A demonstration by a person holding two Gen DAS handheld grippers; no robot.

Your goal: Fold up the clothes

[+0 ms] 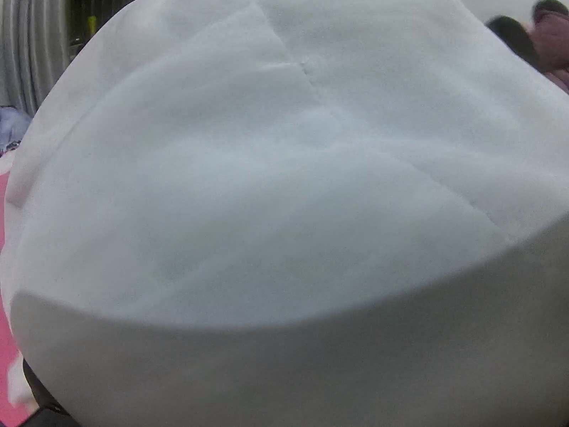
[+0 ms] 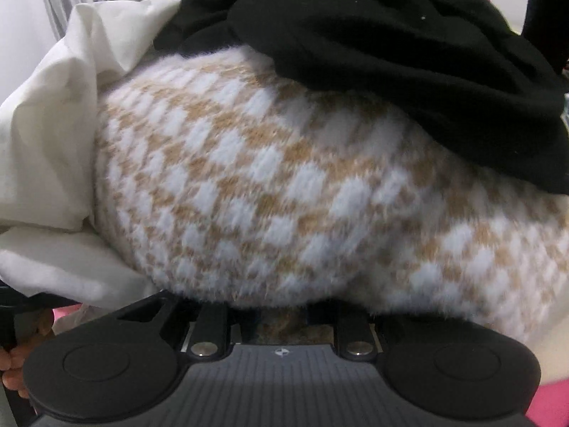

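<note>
A white cloth [image 1: 284,178] fills nearly the whole left wrist view, smooth with faint creases and a folded edge low in the frame; it hides my left gripper entirely. In the right wrist view a fuzzy tan-and-white houndstooth sweater [image 2: 284,185] bulges right over my right gripper [image 2: 281,320]. Only the two finger bases show, set apart, and the fingertips are buried under the knit. A black garment [image 2: 409,53] lies on top of the sweater at the upper right. The white cloth [image 2: 46,142] bunches against the sweater's left side.
A pink surface [image 1: 7,320] shows at the left edge, with grey curtains [image 1: 32,35] behind. Other people [image 1: 540,35] are at the far right. A hand [image 2: 21,356] is at the lower left of the right wrist view.
</note>
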